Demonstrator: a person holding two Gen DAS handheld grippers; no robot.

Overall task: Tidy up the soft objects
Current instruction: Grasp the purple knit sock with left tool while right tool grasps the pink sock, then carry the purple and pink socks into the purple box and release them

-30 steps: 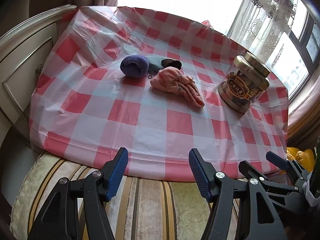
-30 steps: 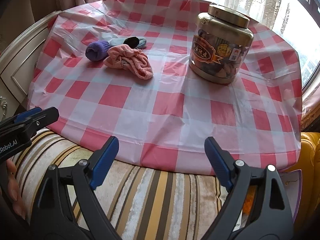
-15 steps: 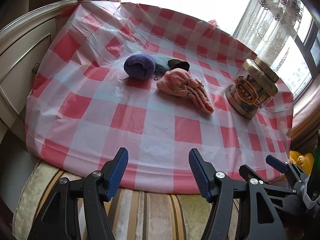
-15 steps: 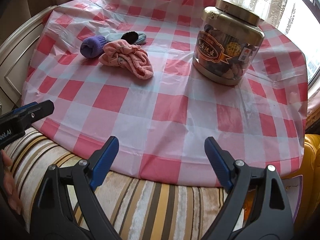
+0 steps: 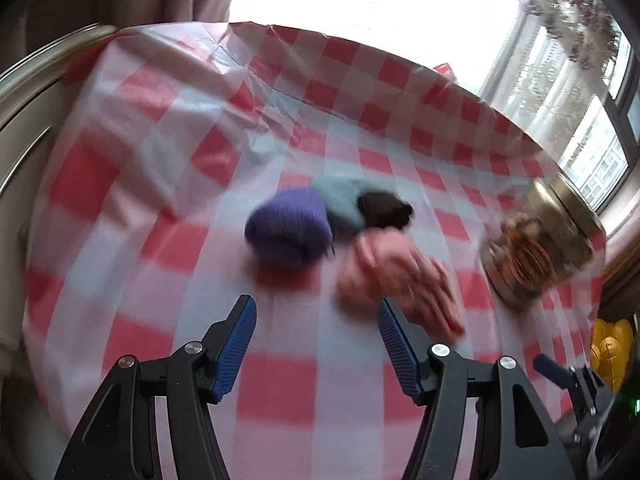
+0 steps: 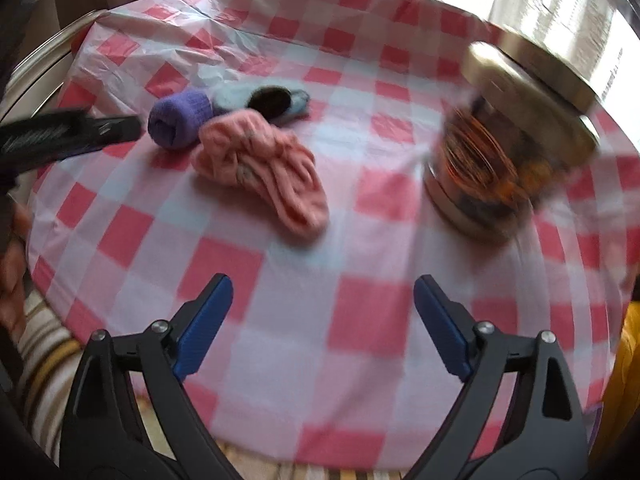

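Note:
A rolled purple sock (image 5: 289, 229) lies on the red-checked tablecloth (image 5: 160, 208), with a light blue sock (image 5: 340, 198) and a dark sock (image 5: 384, 210) behind it and a crumpled pink sock (image 5: 394, 276) to its right. My left gripper (image 5: 316, 336) is open and empty, just short of the purple and pink socks. In the right wrist view the purple sock (image 6: 180, 118), the pink sock (image 6: 264, 164) and the left gripper (image 6: 72, 136) show at the left. My right gripper (image 6: 324, 316) is open and empty over the cloth, apart from the socks.
A gold-lidded jar (image 6: 516, 148) of snacks stands right of the socks; it also shows in the left wrist view (image 5: 536, 256). A striped cushion (image 6: 44, 352) lies below the table edge. A cabinet edge (image 5: 36, 80) is at the left, a window behind.
Both grippers have moved forward over the table toward the socks, which look larger and nearer. Both frames are blurred by motion. Both jaws stay open.

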